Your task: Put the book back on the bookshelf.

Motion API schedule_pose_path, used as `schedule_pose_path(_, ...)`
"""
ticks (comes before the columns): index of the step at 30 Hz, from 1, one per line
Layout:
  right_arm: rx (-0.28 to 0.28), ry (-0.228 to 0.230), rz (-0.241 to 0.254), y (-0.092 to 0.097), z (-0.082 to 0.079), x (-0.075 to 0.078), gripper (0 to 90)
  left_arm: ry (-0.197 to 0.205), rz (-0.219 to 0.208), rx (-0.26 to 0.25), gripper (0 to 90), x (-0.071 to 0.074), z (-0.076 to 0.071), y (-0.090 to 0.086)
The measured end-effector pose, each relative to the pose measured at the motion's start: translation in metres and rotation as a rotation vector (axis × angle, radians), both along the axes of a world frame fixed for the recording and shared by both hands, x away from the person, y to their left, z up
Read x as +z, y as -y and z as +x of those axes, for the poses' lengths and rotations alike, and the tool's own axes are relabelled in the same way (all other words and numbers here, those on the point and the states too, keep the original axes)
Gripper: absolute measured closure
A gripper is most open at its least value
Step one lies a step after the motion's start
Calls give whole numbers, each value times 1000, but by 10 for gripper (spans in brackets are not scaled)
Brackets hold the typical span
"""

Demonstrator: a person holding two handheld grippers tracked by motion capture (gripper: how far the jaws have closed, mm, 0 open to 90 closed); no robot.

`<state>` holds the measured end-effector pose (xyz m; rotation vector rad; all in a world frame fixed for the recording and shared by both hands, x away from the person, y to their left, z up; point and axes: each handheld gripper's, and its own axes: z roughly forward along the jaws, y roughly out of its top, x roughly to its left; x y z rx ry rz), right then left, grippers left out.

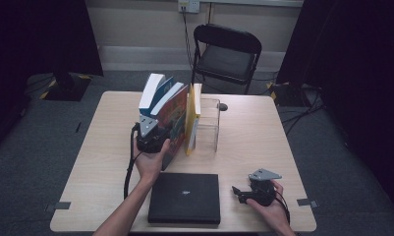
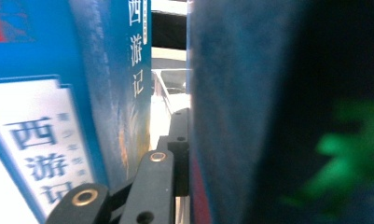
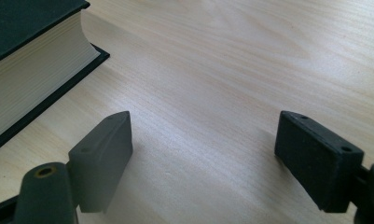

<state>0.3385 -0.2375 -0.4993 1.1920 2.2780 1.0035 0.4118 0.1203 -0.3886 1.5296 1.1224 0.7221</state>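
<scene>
Several books stand upright mid-table against a clear stand [image 1: 210,129]. A blue and white book [image 1: 154,89] leans at the left, a colourful picture book [image 1: 179,114] stands beside it, and a yellow one [image 1: 192,115] is at the right. My left gripper [image 1: 161,133] is shut on the near edge of the colourful book. In the left gripper view one black finger [image 2: 152,186] lies against that book's dark cover [image 2: 231,102], and the other jaw is hidden behind it. The blue book [image 2: 124,88] stands just left. My right gripper [image 1: 238,194] [image 3: 203,135] hangs open over bare wood.
A thick black book [image 1: 184,196] [image 3: 21,51] lies flat at the front edge of the wooden table [image 1: 263,147], just left of the right gripper. A black folding chair [image 1: 226,54] stands behind the table. Cables trail on the floor at the right.
</scene>
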Motion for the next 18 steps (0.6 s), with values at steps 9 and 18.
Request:
schedule_pose_path(9,0,0,0,0,0,0,189,18,11,31,748,-10,10,13)
schedule_pose_path(18,0,-1,1,0,0,0,189,27,0,24,746,-19,10,12)
